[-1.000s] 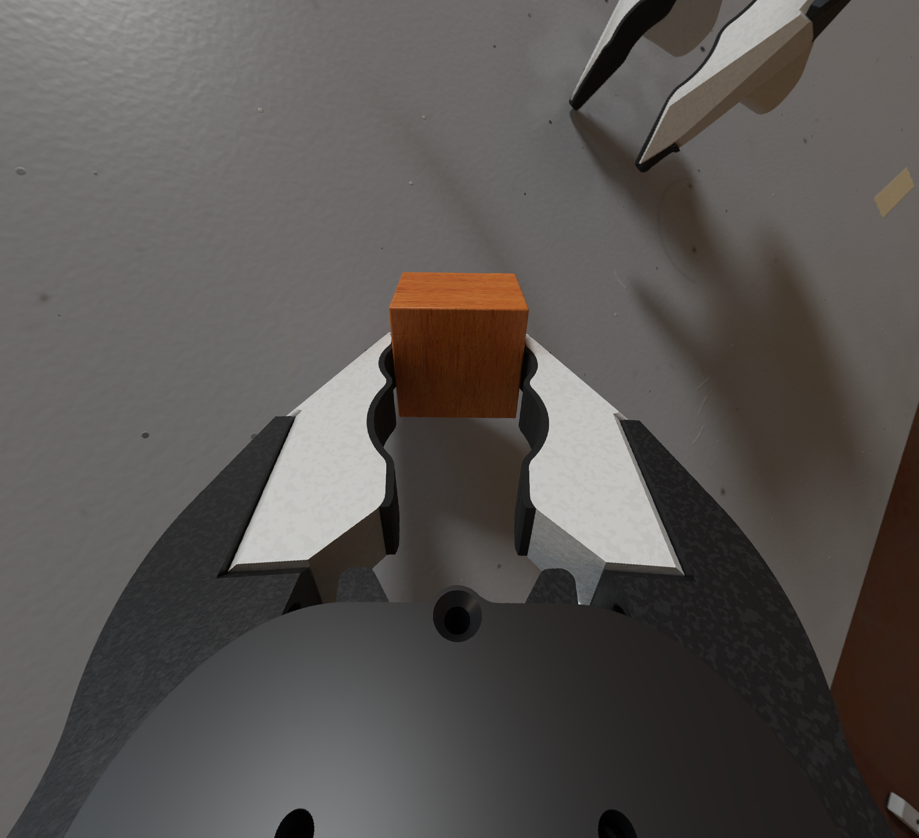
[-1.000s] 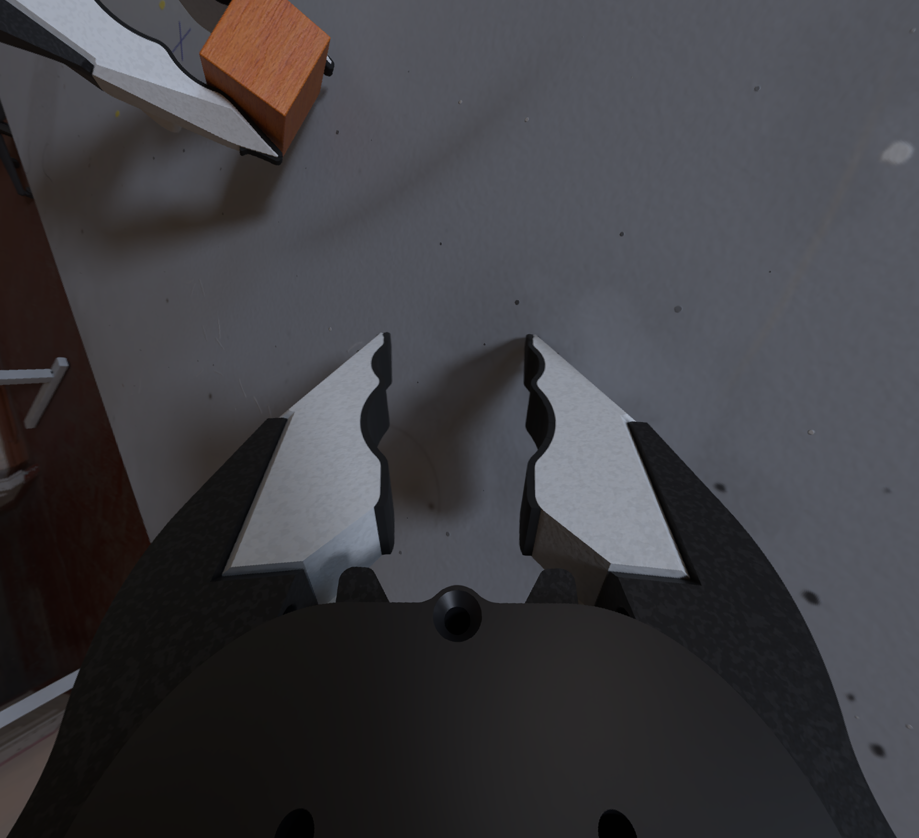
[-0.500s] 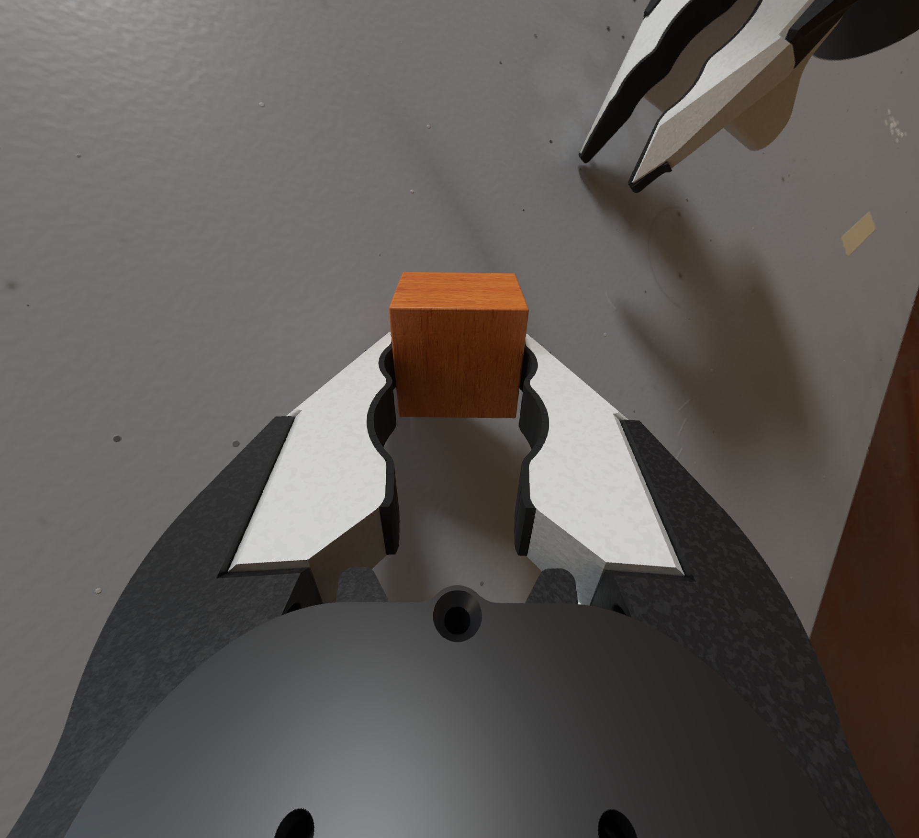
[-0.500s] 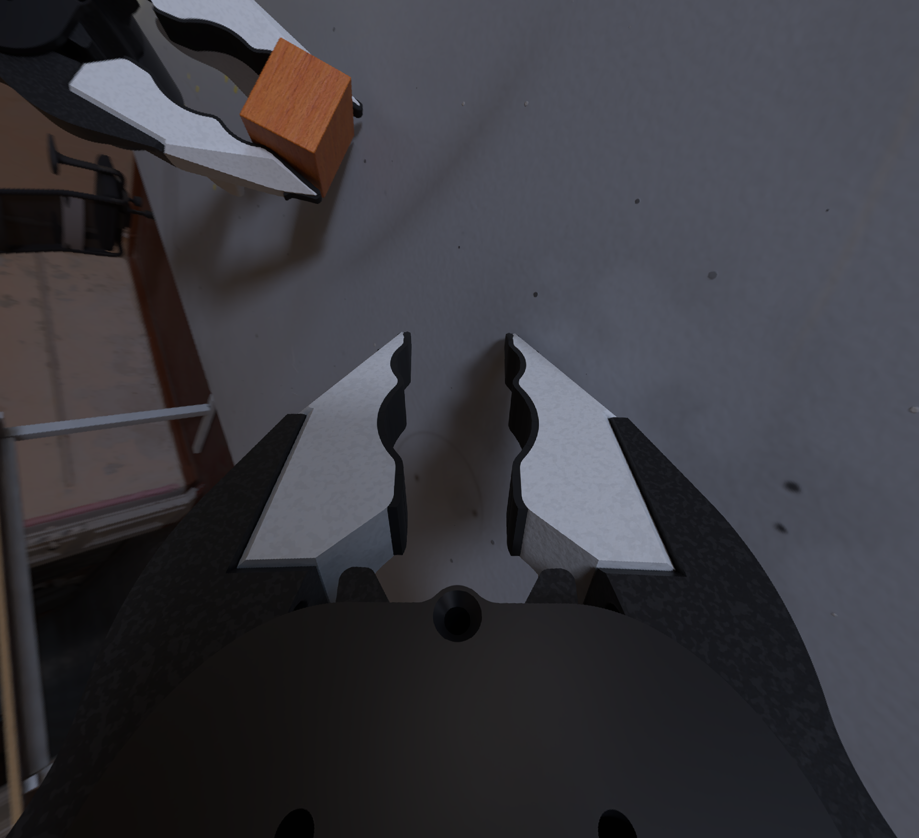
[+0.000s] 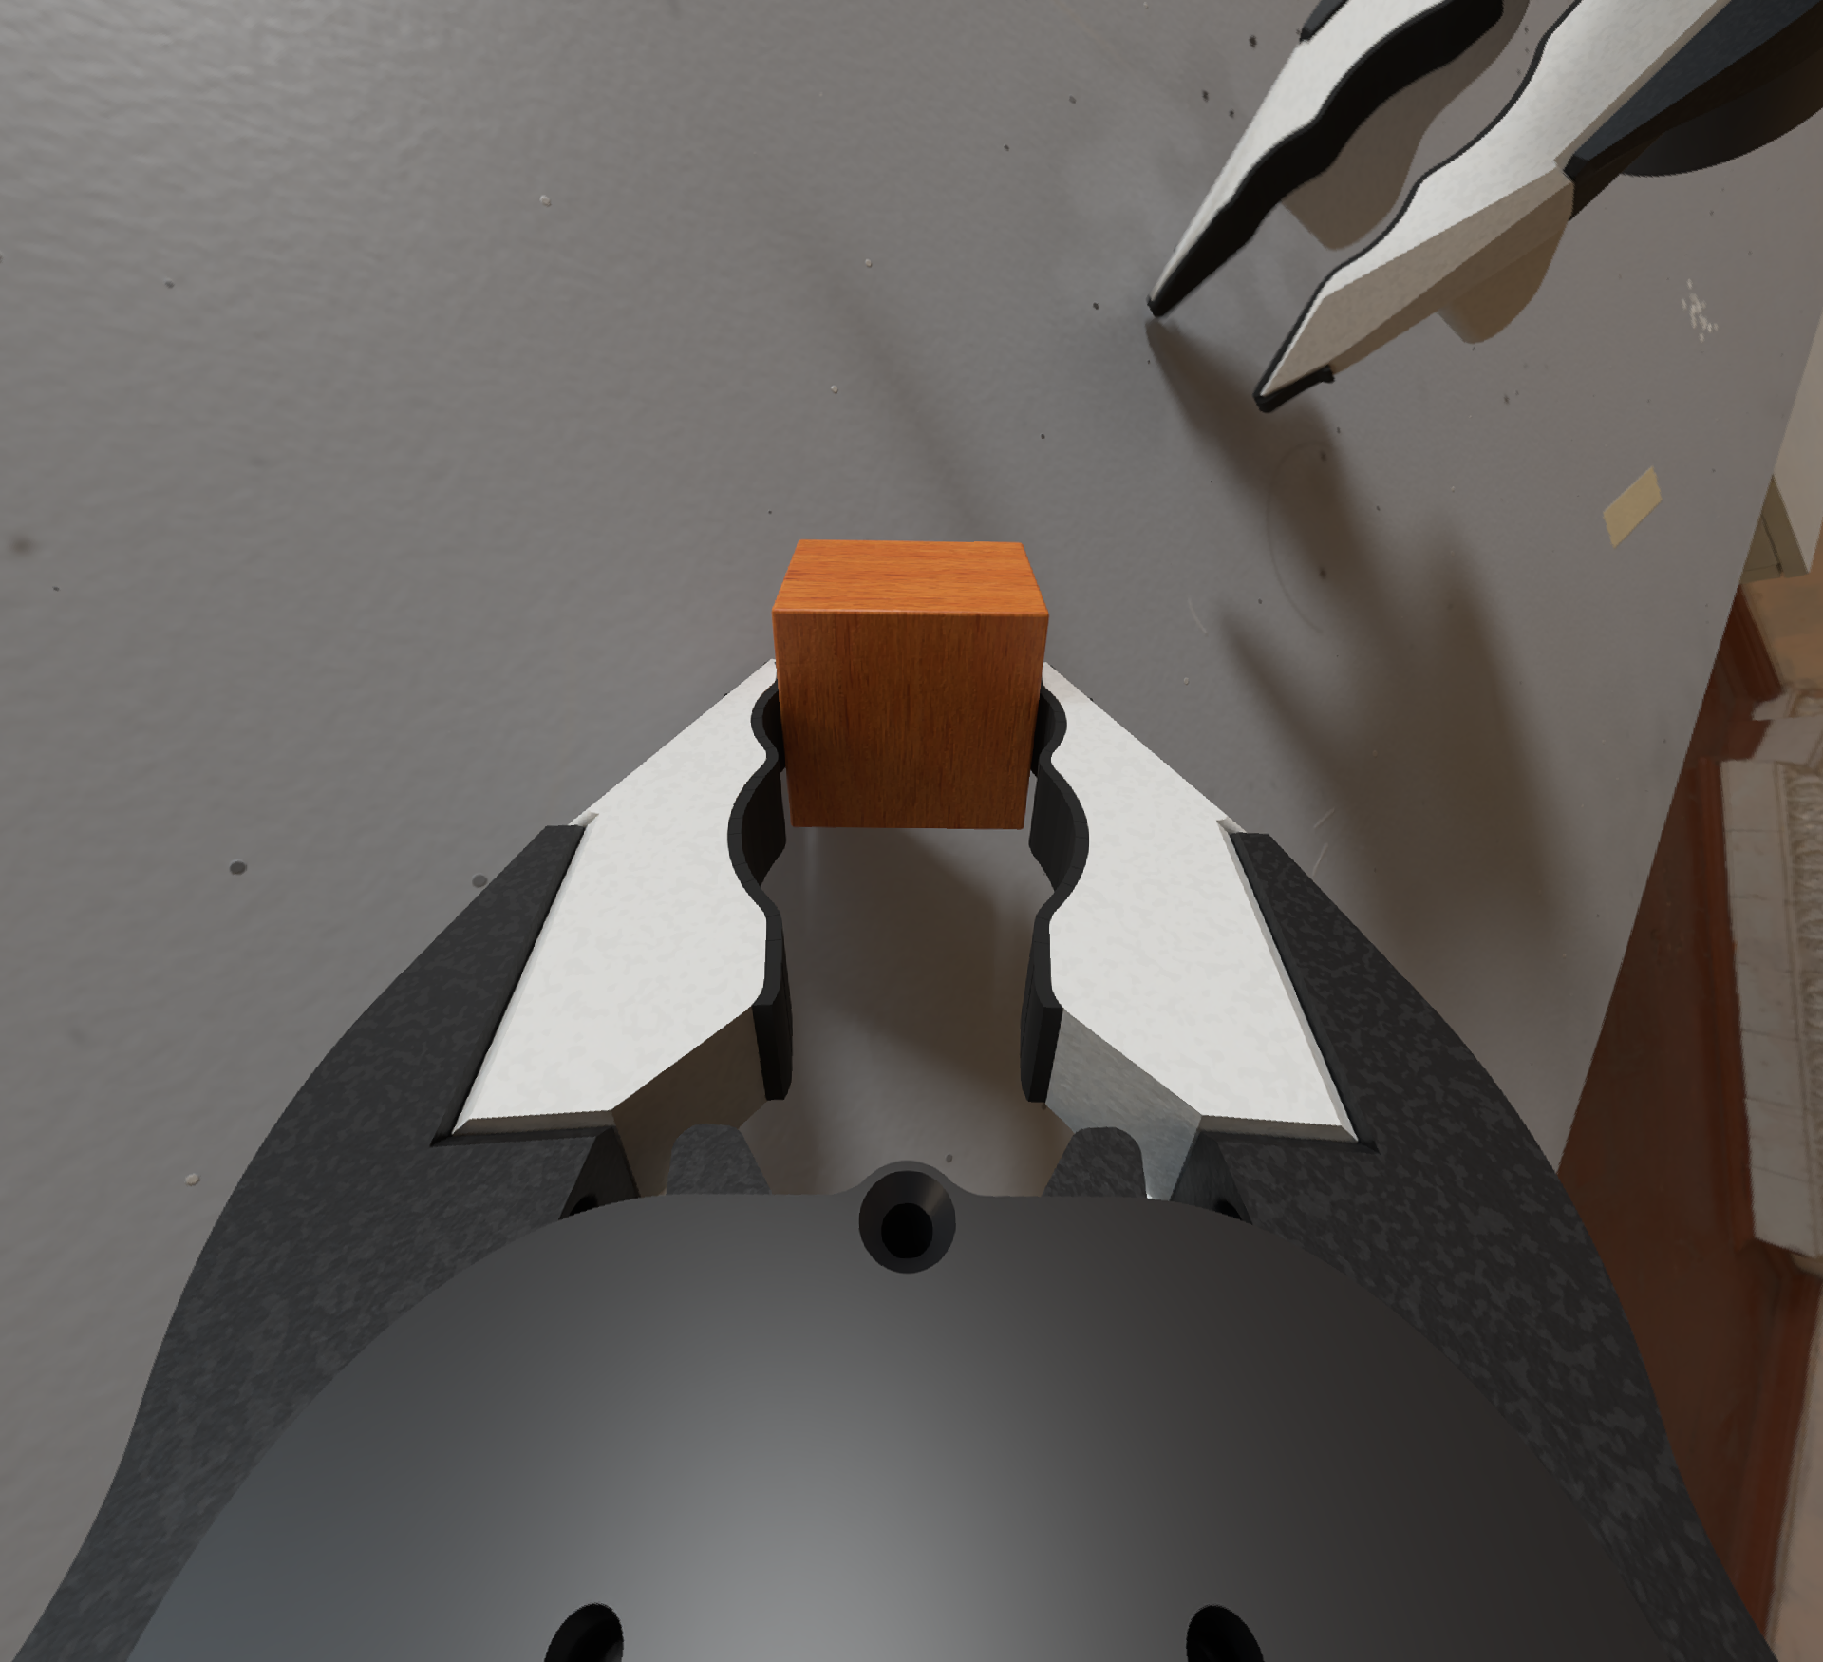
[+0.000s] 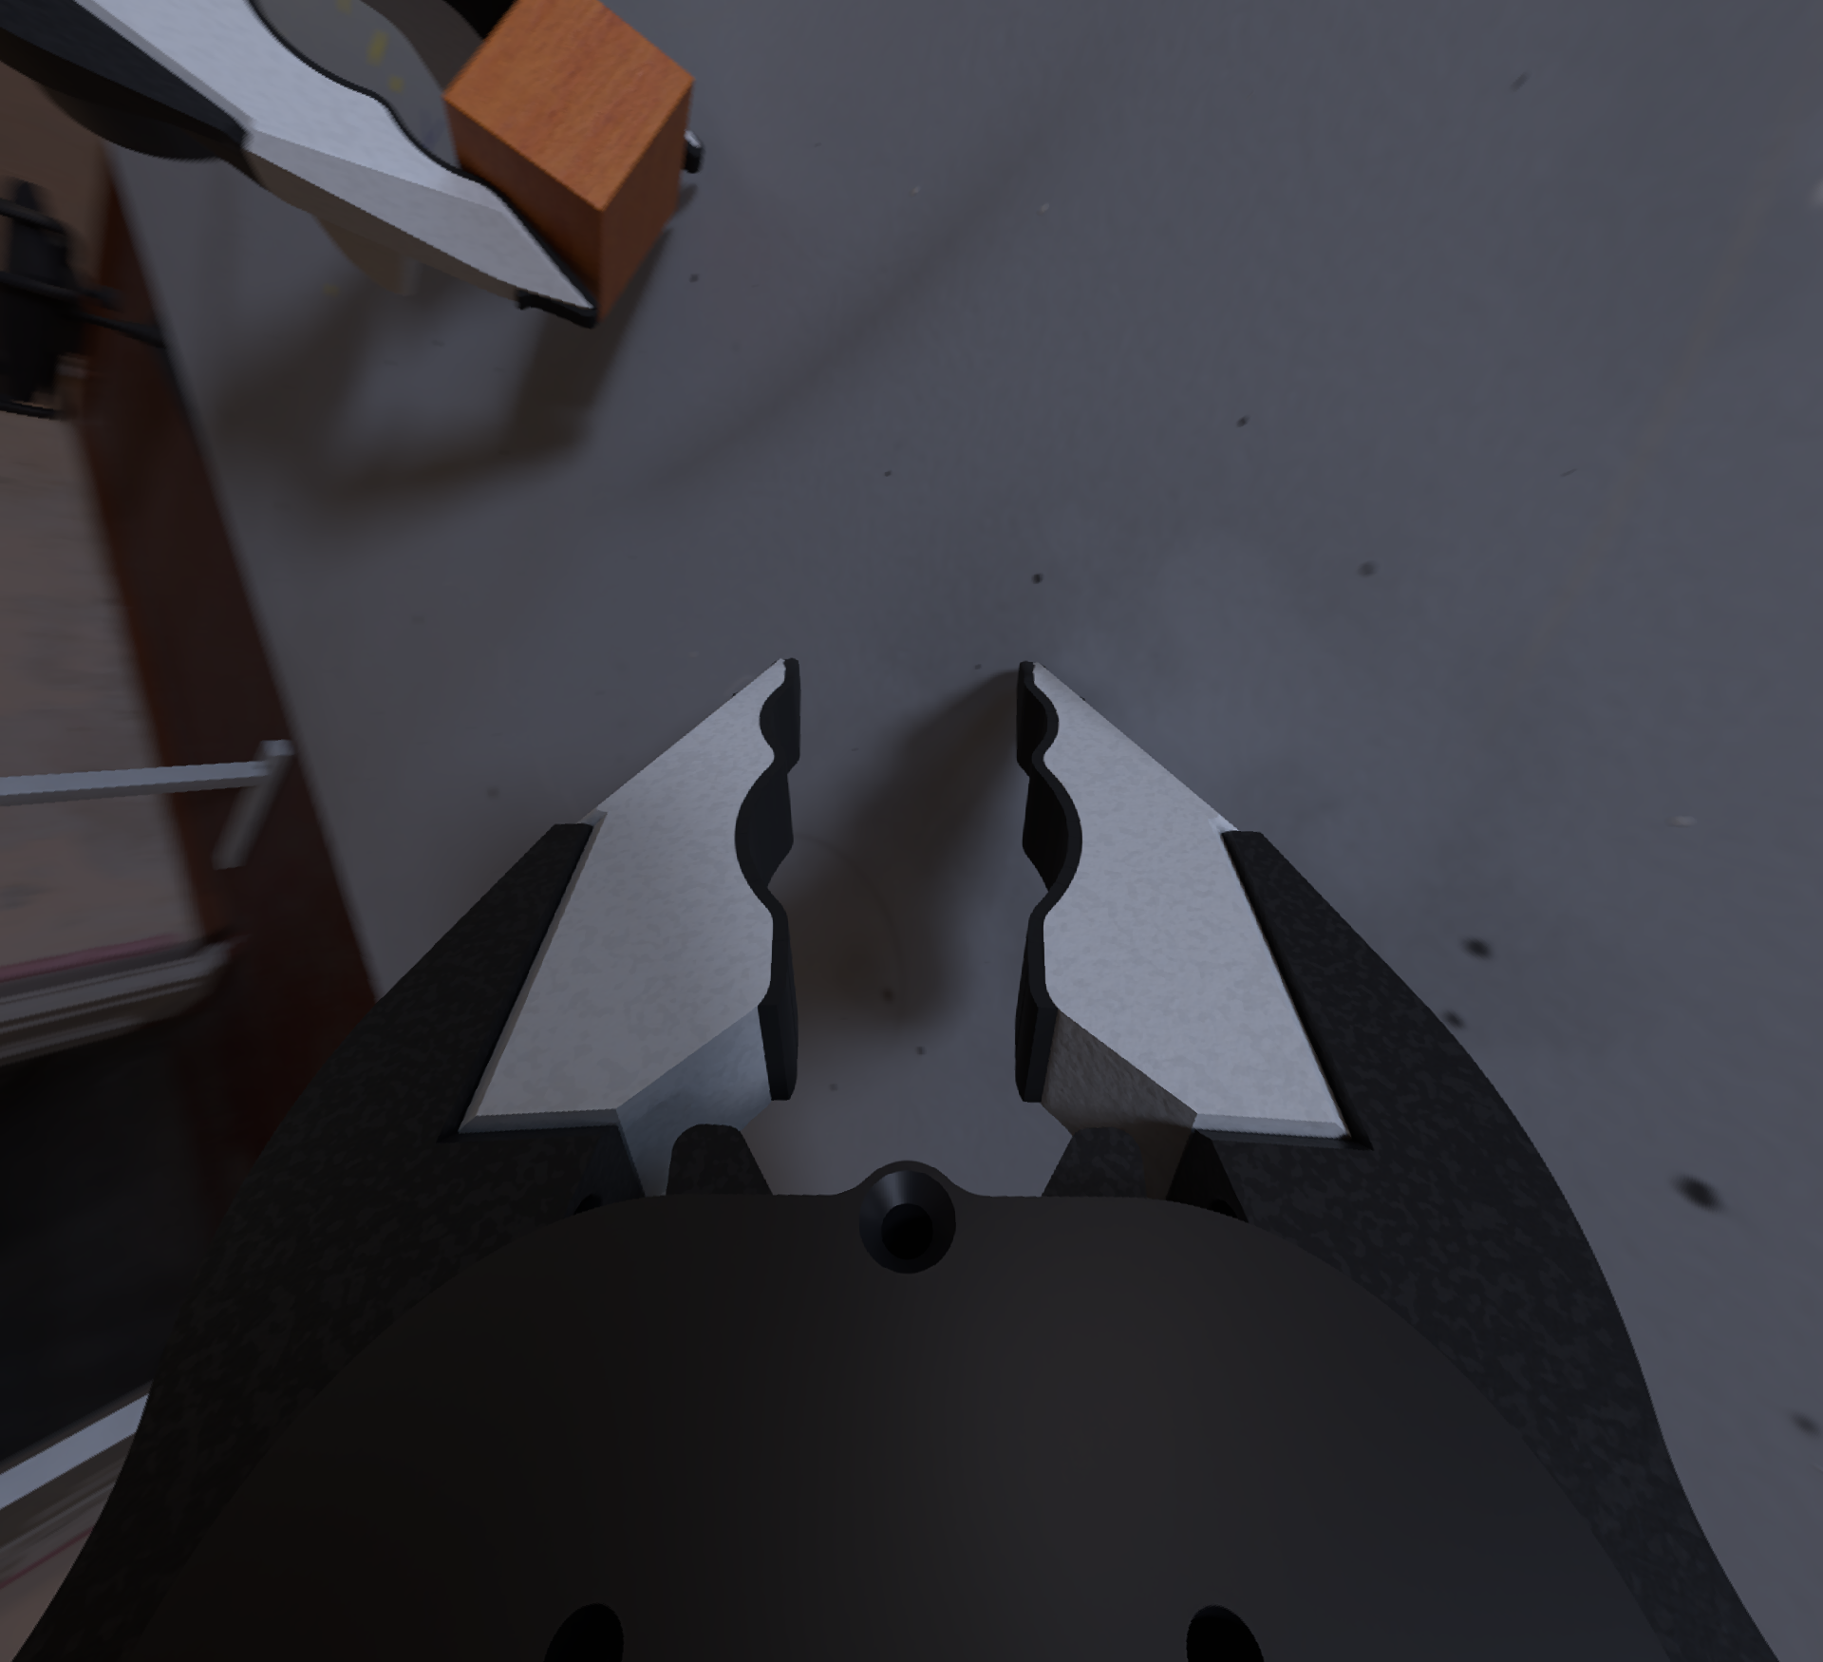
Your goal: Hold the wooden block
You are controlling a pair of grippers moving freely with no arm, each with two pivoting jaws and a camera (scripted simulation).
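The wooden block [image 5: 908, 697] is a small orange-brown cube. My left gripper [image 5: 908, 672] is shut on it, the fingertips pressing its two sides, and holds it above the grey table [image 5: 395, 332]. The right wrist view shows the same hold at its top left: the left gripper [image 6: 641, 233] with the block [image 6: 567, 125] at its tips. My right gripper [image 6: 906, 667] is open and empty, tips close to the table. It also shows in the left wrist view [image 5: 1211, 357] at the upper right, well apart from the block.
The table's brown edge [image 5: 1677, 1023] runs down the right of the left wrist view and down the left of the right wrist view [image 6: 197, 628]. A small tan tape scrap [image 5: 1633, 505] lies near that edge. A grey metal bar [image 6: 128, 781] lies beyond it.
The left gripper keeps the block, and it now looks nearer and larger in the right wrist view. The right gripper's jaws narrowed, then widened a little. More of the table edge shows.
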